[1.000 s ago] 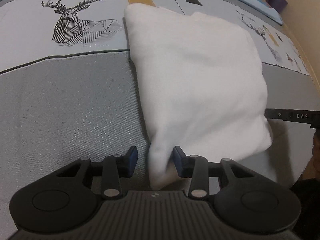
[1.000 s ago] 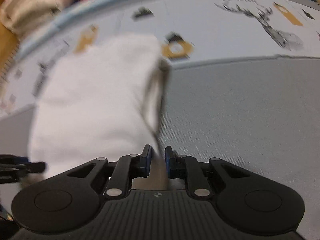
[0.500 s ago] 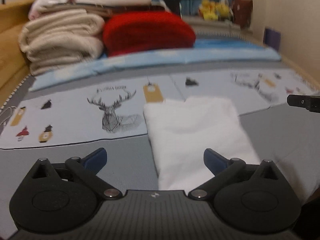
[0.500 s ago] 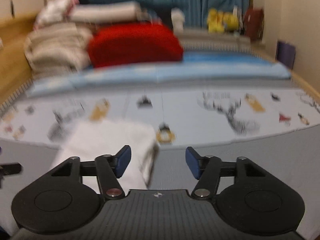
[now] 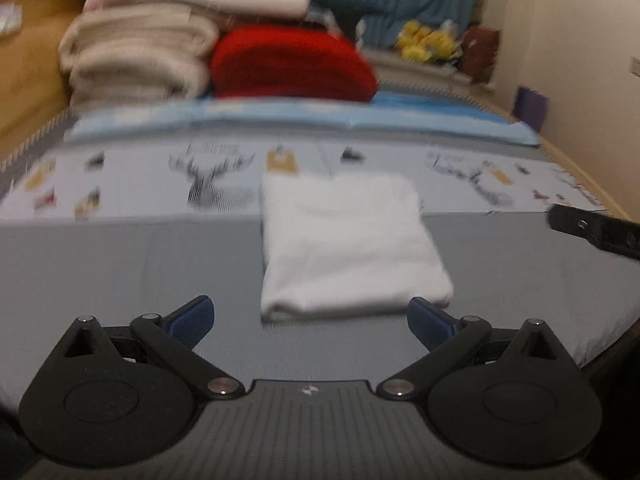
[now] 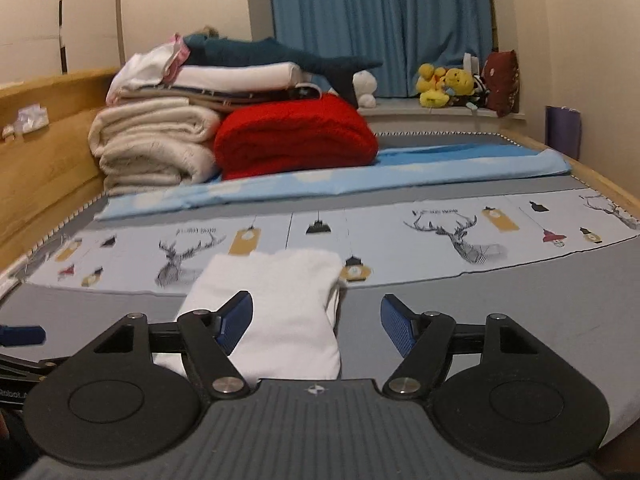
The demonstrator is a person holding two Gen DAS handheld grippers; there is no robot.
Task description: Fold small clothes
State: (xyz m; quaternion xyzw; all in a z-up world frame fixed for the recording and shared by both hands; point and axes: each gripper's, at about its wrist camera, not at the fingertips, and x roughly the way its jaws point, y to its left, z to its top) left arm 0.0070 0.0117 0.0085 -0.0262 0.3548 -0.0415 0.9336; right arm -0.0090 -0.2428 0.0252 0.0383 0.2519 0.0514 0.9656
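Both wrist views sit low over the bed (image 5: 120,264), facing its far end. Shared: folded white cloth (image 5: 344,240) (image 6: 280,300), red blanket (image 5: 292,64) (image 6: 296,140), blue curtain (image 6: 380,20).

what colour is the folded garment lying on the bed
White, plain with no print: the folded garment shows best in the left wrist view.

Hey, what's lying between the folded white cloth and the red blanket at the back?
In the right wrist view, past the white cloth comes the pale deer-print sheet, then a folded light blue sheet, then the red blanket.
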